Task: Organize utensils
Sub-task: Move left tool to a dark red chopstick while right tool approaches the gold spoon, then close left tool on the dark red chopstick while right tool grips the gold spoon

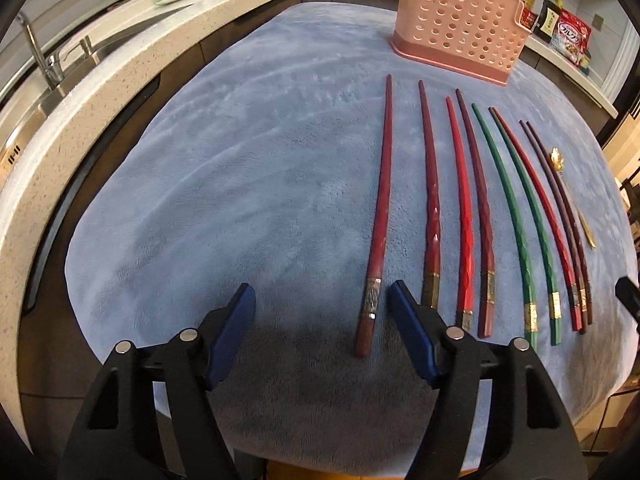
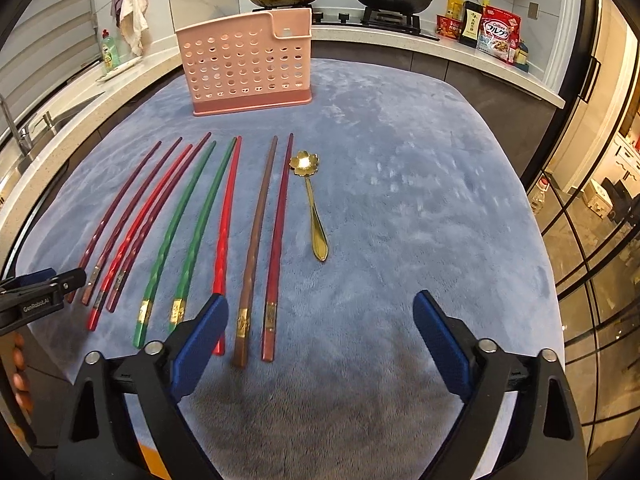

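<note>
Nine chopsticks [image 2: 188,224] lie flat, side by side in a fanned row on the blue cloth, thin tips toward the holder [image 2: 249,66], butt ends near the camera; dark red, maroon, bright red and brown ones, with two green [image 1: 516,220] among them, each banded in gold near the butt; the leftmost dark red stick [image 1: 378,216] lies a little apart from the rest; a gold spoon [image 2: 310,196] with a flower-shaped bowl lies just right of the row, bowl toward the holder; the holder, pink, perforated, stands upright beyond the tips, apart from them.
</note>
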